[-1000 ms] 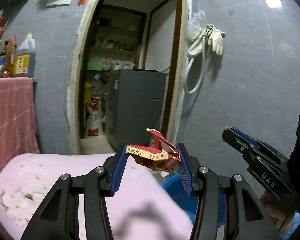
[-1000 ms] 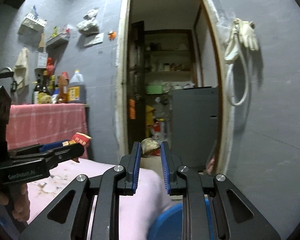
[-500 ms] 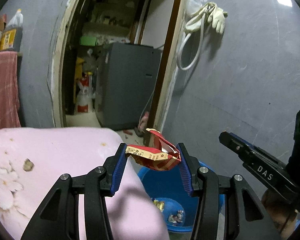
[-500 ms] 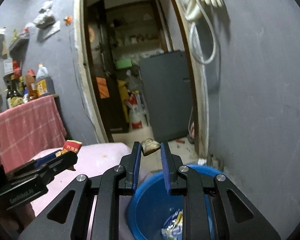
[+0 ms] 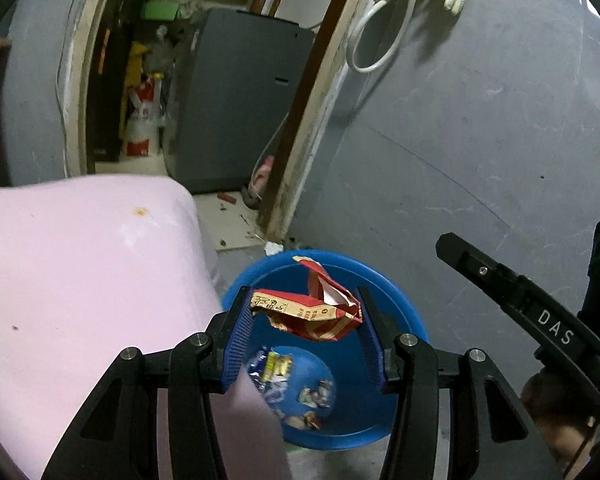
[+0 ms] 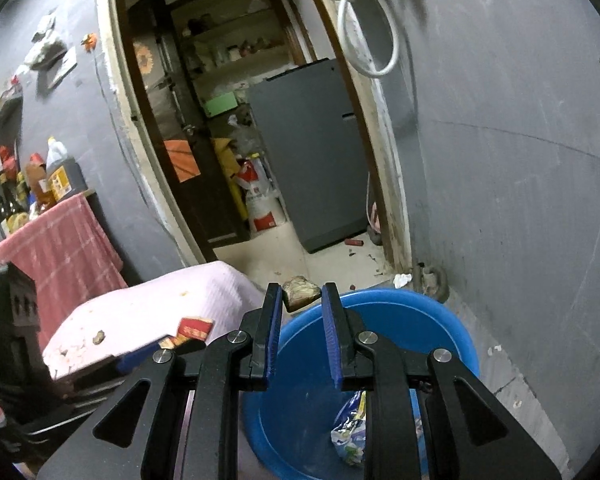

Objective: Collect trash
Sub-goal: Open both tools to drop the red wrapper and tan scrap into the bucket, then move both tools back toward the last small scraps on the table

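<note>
Both views have swung downward and toward the wall since the earlier frames, so the blue basin (image 5: 396, 312) on the floor beside the pink-covered tabletop (image 5: 80, 272) now fills the space under the fingers instead of the doorway. Each hand carries its trash over this basin, seemingly so the pieces can drop in with the wrappers (image 5: 276, 372) already lying at the bottom. The left hand-held gripper (image 5: 305, 316) is roughly half open, its blue pads pressed against the two ends of a crumpled red and yellow wrapper (image 5: 312, 314) held above the basin's middle. The right hand-held gripper (image 6: 302, 300) is nearly closed, pinching a small brownish scrap (image 6: 300, 293) at its fingertips, over the basin's near rim. A few crumbs (image 5: 141, 211) remain on the tabletop.
</note>
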Action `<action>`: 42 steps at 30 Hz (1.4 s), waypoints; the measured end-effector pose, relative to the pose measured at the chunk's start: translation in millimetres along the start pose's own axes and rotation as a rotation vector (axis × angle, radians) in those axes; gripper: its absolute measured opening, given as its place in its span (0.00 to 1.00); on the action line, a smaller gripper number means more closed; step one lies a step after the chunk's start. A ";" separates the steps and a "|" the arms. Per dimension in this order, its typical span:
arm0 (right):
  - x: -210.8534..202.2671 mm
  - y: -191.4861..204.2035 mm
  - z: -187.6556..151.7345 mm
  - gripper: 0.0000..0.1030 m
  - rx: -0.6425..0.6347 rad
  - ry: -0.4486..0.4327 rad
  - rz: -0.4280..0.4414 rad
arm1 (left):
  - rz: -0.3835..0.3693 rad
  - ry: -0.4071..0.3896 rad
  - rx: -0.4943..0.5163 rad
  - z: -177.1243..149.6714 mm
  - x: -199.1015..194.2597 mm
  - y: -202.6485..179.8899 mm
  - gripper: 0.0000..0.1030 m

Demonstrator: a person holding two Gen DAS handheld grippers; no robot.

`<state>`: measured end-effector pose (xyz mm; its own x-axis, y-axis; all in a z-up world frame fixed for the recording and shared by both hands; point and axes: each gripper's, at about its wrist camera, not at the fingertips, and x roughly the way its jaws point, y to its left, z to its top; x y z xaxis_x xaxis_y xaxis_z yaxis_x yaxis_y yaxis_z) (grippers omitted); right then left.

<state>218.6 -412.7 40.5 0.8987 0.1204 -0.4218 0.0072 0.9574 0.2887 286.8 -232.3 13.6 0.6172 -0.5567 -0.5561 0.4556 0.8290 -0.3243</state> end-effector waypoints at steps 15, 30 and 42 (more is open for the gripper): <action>10.1 -14.5 0.4 0.31 0.053 0.038 -0.022 | 0.002 0.089 -0.057 -0.4 20.6 21.4 0.58; -5.0 0.4 9.7 0.78 -0.001 -0.090 -0.015 | 0.222 -0.128 -0.121 17.3 -55.0 61.8 0.91; -14.8 60.2 14.9 1.00 -0.077 -0.236 0.114 | 0.383 -0.370 -0.074 18.7 -145.2 88.8 0.98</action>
<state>212.3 -360.7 77.0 0.9692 0.1728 -0.1753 -0.1253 0.9594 0.2528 249.6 -78.9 79.9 0.9212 -0.1843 -0.3427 0.1153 0.9705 -0.2119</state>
